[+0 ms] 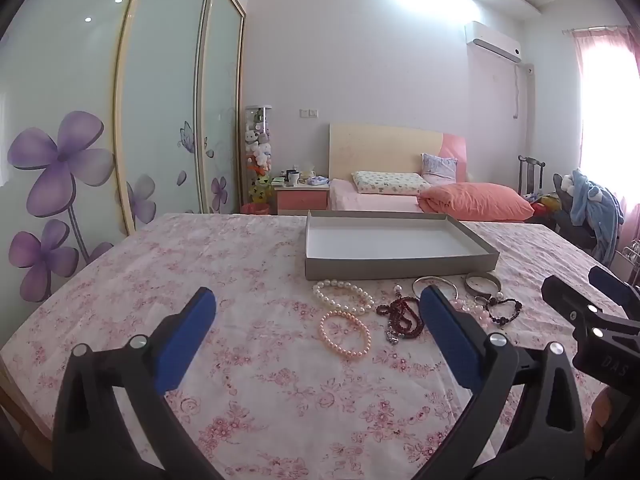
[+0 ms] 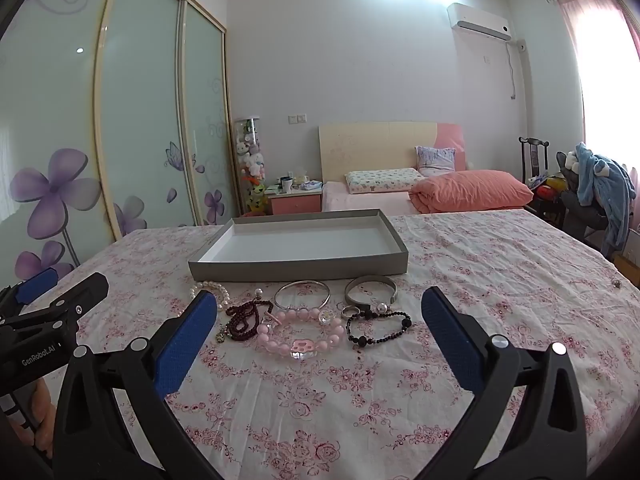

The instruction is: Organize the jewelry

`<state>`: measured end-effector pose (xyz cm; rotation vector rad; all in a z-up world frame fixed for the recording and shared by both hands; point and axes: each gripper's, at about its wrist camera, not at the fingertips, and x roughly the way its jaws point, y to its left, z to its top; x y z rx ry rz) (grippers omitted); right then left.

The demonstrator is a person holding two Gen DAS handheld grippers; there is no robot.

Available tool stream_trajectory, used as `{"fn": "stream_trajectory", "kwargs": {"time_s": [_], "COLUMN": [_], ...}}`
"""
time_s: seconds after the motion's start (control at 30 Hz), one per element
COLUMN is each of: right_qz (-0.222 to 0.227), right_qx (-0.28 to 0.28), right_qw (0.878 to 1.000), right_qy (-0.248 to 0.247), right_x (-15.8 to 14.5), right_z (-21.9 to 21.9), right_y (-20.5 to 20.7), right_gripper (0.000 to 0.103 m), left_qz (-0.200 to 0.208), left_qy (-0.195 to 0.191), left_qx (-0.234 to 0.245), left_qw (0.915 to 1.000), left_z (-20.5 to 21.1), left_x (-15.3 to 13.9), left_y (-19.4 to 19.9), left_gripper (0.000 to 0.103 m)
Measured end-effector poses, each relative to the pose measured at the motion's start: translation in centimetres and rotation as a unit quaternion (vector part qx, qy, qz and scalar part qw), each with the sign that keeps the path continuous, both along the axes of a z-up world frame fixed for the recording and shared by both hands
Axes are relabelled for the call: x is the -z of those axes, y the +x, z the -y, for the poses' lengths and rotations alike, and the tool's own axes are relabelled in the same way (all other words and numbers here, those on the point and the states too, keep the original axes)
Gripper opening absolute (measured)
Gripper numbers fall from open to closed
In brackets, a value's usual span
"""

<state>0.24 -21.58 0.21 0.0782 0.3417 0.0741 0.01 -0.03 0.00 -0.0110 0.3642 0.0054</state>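
Bedroom light falls on a floral tablecloth (image 2: 460,264) spread over the table in front of me, with a bed (image 2: 360,200) and a flowered wardrobe (image 2: 52,184) behind. I hold both tools low and tilted slightly down toward the cloth, side by side. My left gripper (image 1: 318,320) stands with its blue pads wide apart and nothing between them; my right gripper (image 2: 319,322) is spread just as wide, also empty, hovering over the jewelry.

From the right wrist view, a shallow grey box (image 2: 298,248) sits at twelve o'clock, empty. Just before it lie a thin silver bangle (image 2: 302,294) and a wide silver cuff (image 2: 370,290) at one o'clock. Nearer me rest a pink bead bracelet (image 2: 300,336), a black bead bracelet (image 2: 378,328) at its three o'clock, and dark red beads (image 2: 244,318) at its nine o'clock. White pearls (image 2: 210,290) lie at eleven o'clock, partly behind my left finger. In the left wrist view a pink pearl bracelet (image 1: 345,335) lies at six o'clock from the white pearls.
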Motion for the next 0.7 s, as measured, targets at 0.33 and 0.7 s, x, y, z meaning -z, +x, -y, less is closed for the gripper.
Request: {"fn": "stream_trajectory", "kwargs": {"time_s": [0.33,0.7], "right_qz": [0.0,0.0], "right_qx": [0.0,-0.001], "right_qw": [1.0,1.0], "right_qy": [0.002,0.003], "right_x": [0.0,-0.04], "right_z": [0.11,0.1], "right_y": [-0.06,0.01], "right_gripper": [0.101,0.101], "left_qz": [0.001,0.001], "left_qy": [-0.001,-0.002], "left_qx": [0.001,0.001], "left_qw": [1.0,1.0], "left_z": [0.0,0.0], "left_x": [0.01,0.0], "left_y": [-0.01,-0.01], "left_gripper": [0.099,0.099]}}
